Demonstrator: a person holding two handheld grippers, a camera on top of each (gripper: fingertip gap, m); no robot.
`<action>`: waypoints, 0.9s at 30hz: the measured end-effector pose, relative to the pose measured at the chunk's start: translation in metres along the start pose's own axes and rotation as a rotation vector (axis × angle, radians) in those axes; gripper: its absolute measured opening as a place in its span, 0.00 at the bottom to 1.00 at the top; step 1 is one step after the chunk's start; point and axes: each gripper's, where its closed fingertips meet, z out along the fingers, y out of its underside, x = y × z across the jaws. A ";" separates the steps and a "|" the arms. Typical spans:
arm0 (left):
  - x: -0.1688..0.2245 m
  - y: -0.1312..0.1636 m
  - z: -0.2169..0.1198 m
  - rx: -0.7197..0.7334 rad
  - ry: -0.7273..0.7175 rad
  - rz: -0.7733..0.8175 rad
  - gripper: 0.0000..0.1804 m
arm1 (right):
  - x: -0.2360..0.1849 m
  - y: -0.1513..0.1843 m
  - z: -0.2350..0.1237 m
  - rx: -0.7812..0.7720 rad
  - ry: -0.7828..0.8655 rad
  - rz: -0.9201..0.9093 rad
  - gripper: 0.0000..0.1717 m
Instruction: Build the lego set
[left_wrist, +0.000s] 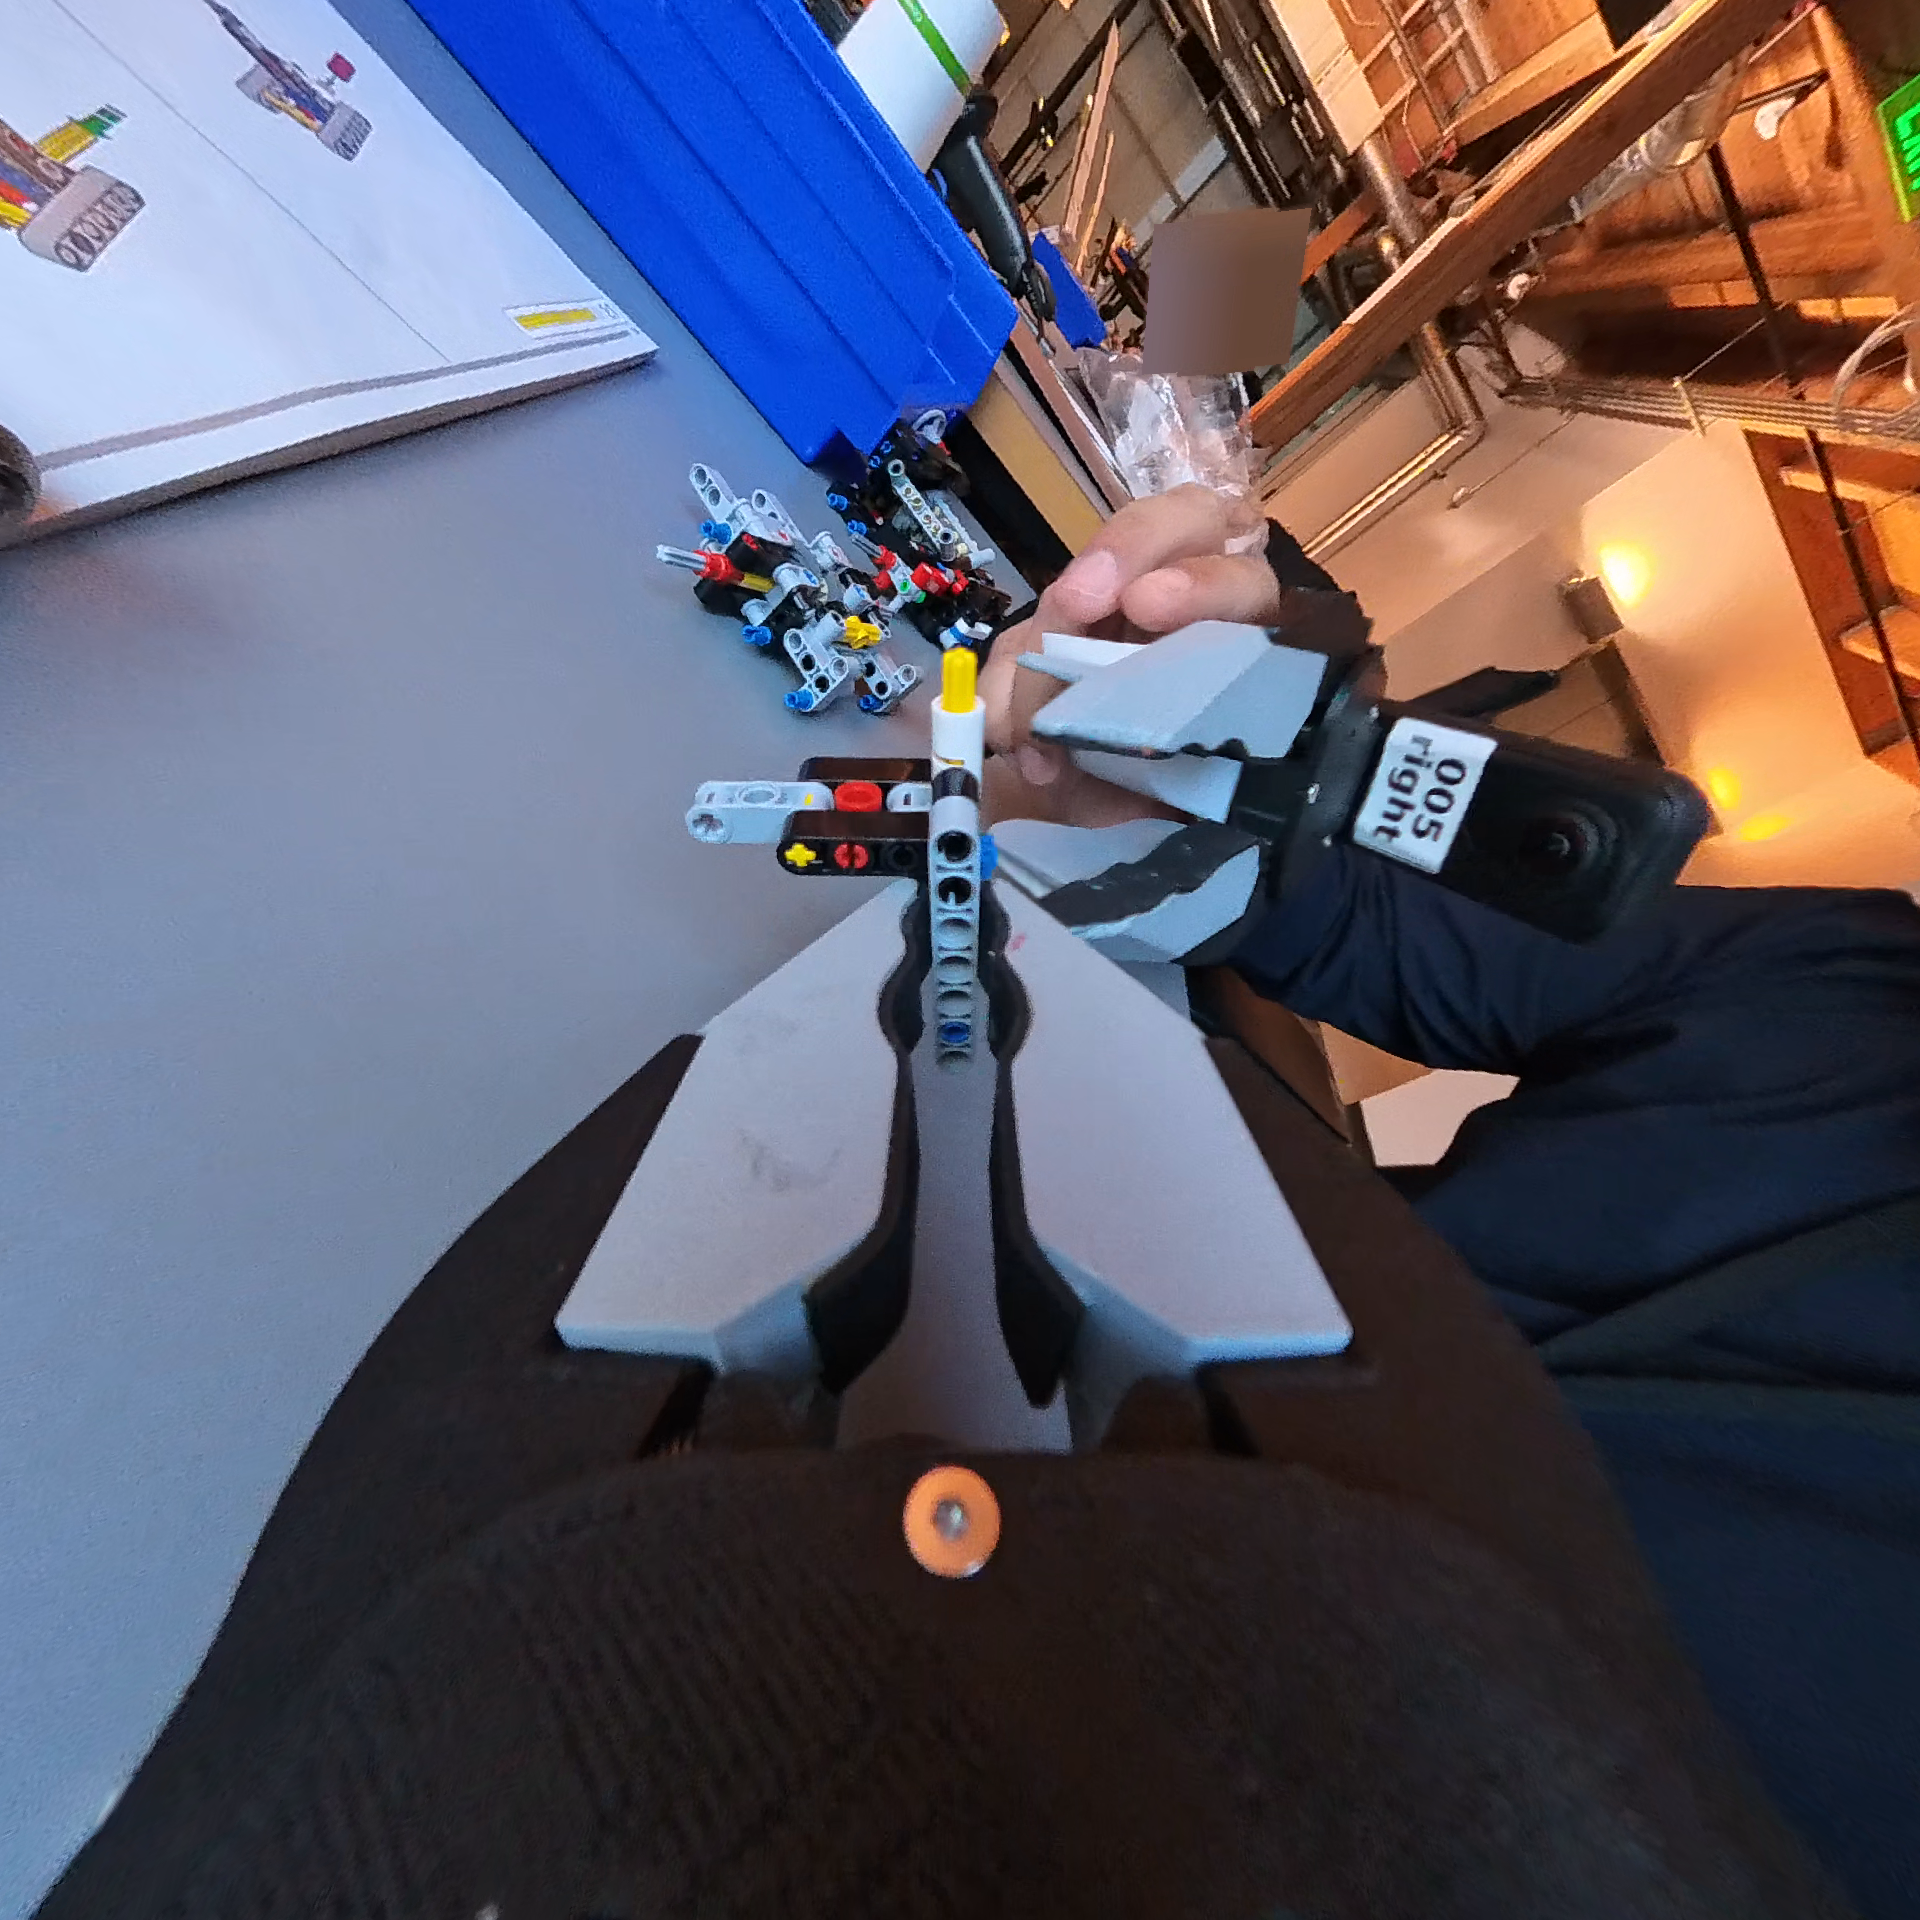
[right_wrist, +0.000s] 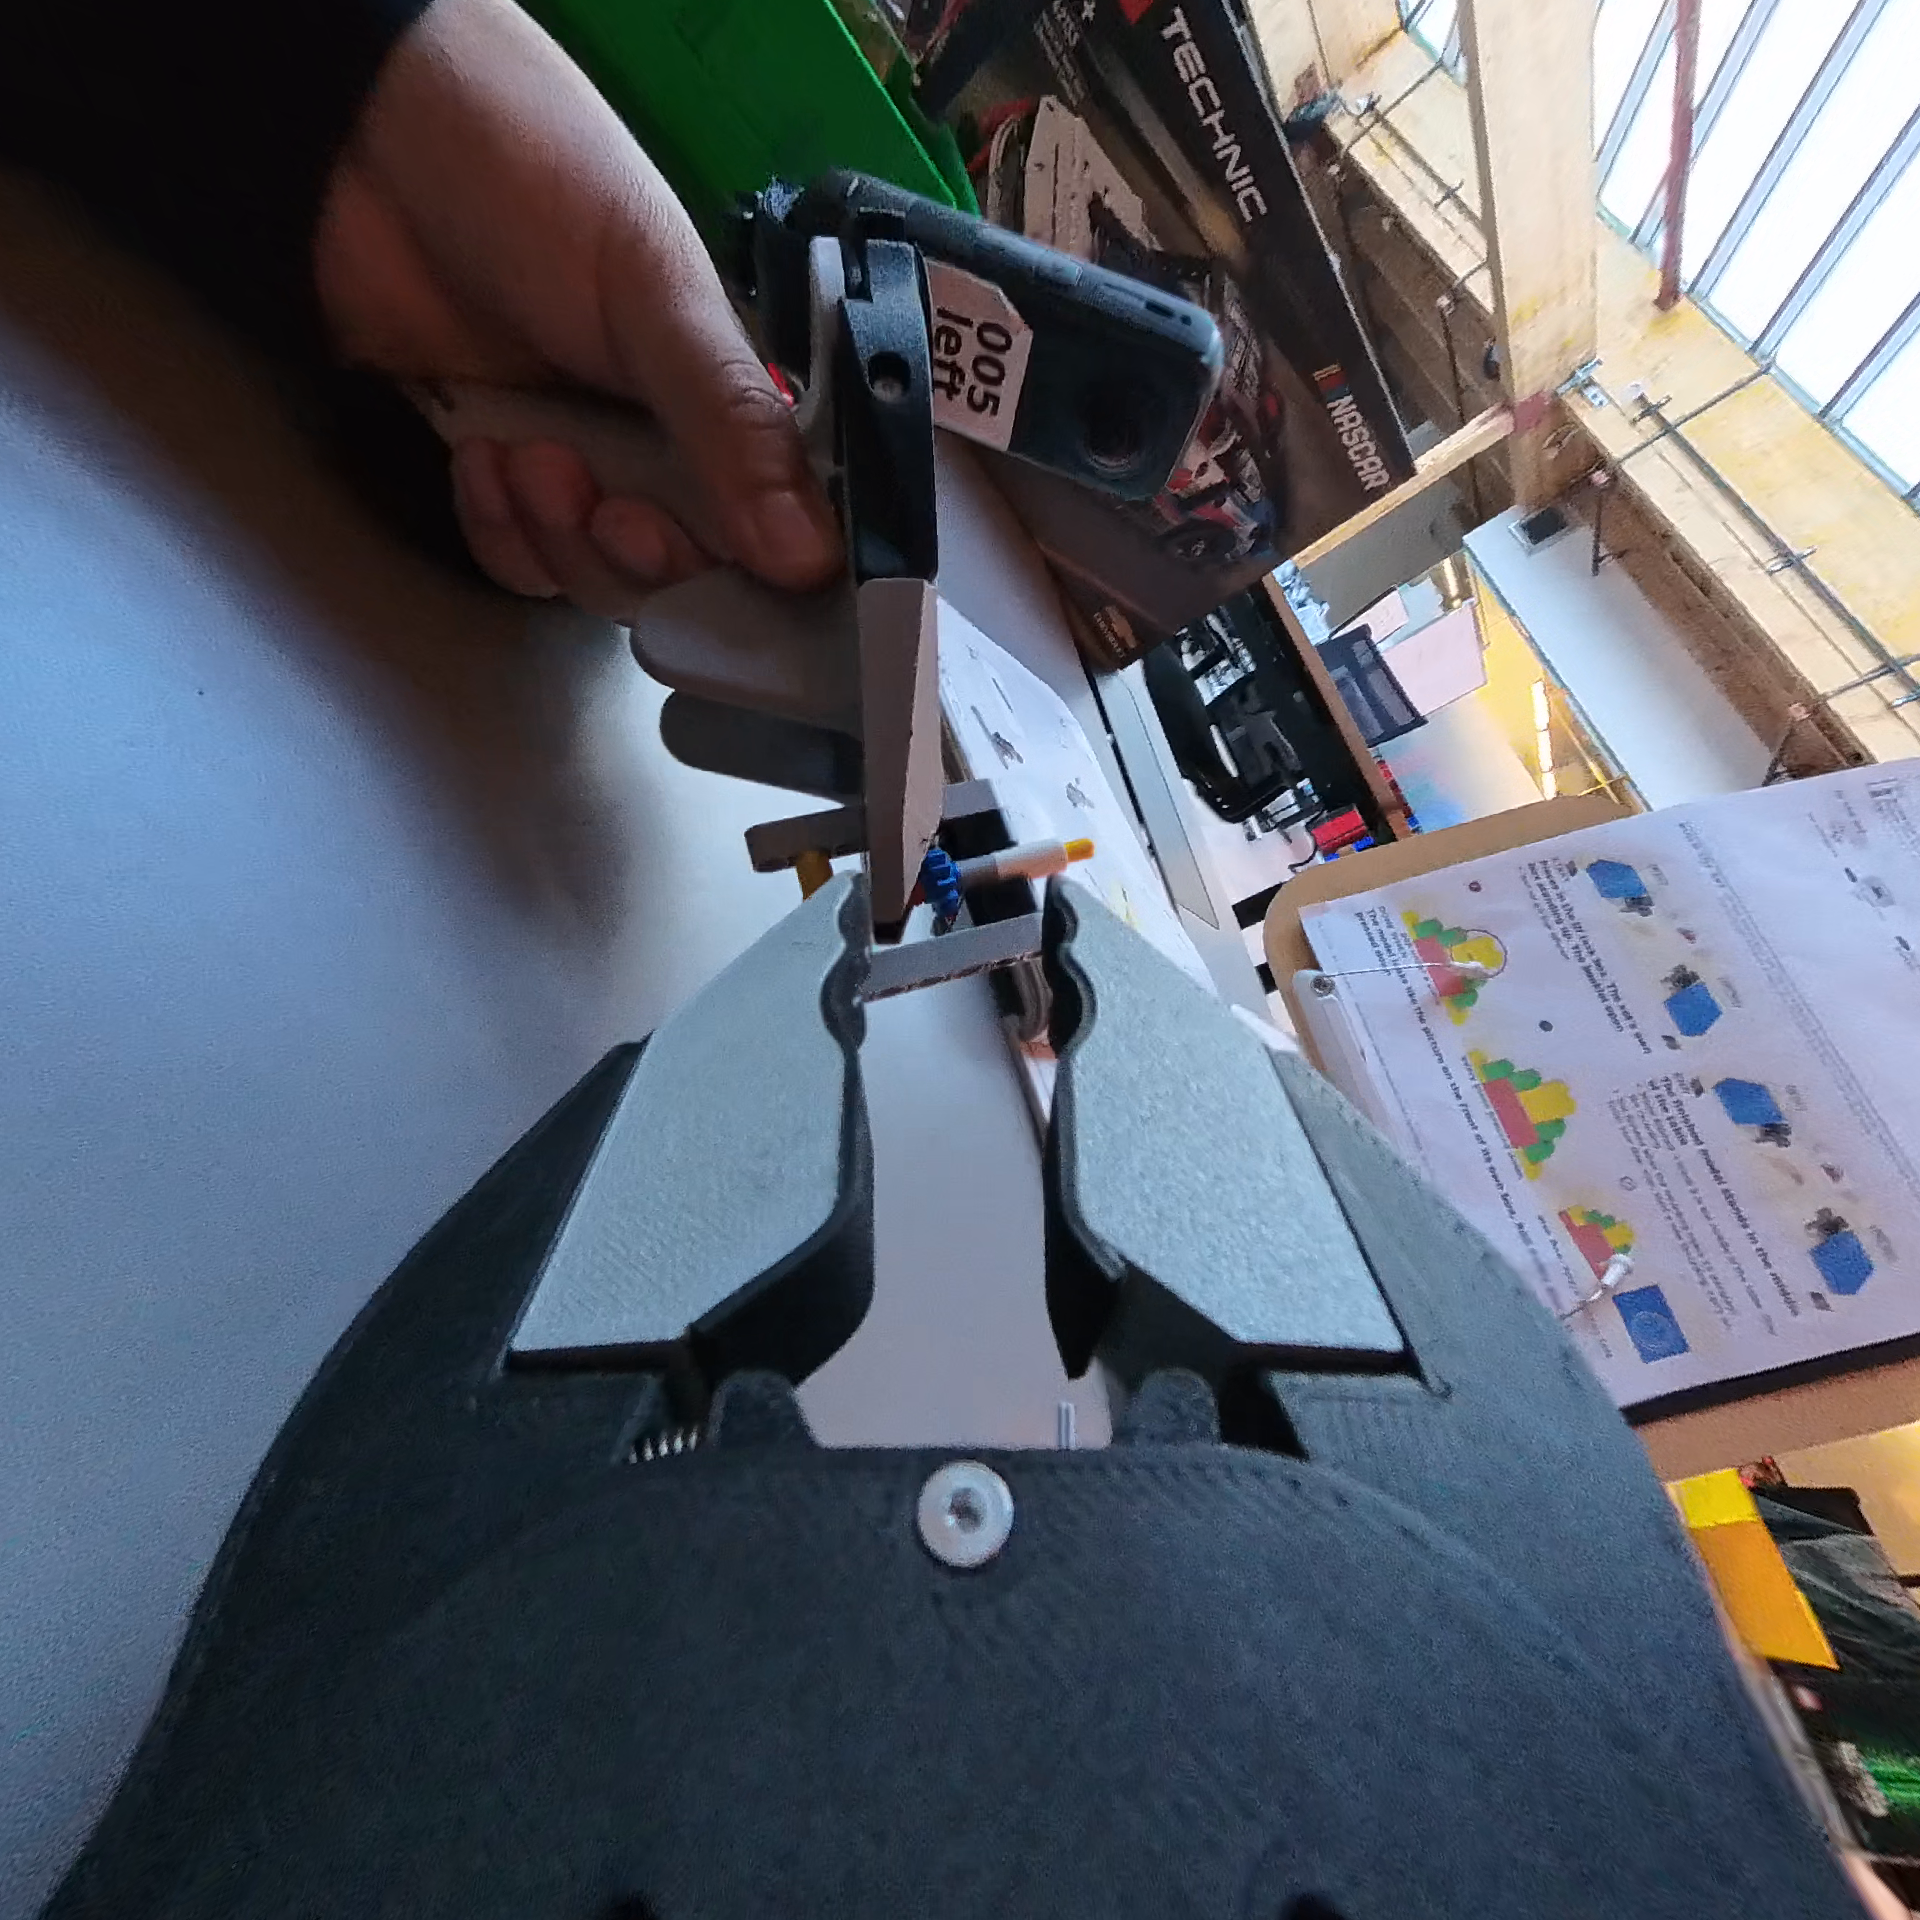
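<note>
A grey beam is clamped in the left gripper.
Beside the beam, the right gripper is held half open; whether its pads press the model cannot be told.

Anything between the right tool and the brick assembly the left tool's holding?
Nothing visible. The right tool is open, right at the brick assembly, whose grey beam lies across its fingertips. The left tool clamps that beam; its finger crowds one side but does not block.
</note>
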 end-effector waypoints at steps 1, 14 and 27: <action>0.001 0.000 0.000 0.002 0.005 0.000 0.02 | -0.001 0.002 0.001 -0.012 -0.011 0.008 0.17; -0.008 0.004 0.007 -0.072 -0.243 0.310 0.02 | 0.006 0.000 -0.012 0.066 -0.090 0.261 0.16; -0.011 0.021 0.019 -0.218 -0.367 0.590 0.02 | 0.013 0.003 -0.018 0.156 -0.315 0.713 0.00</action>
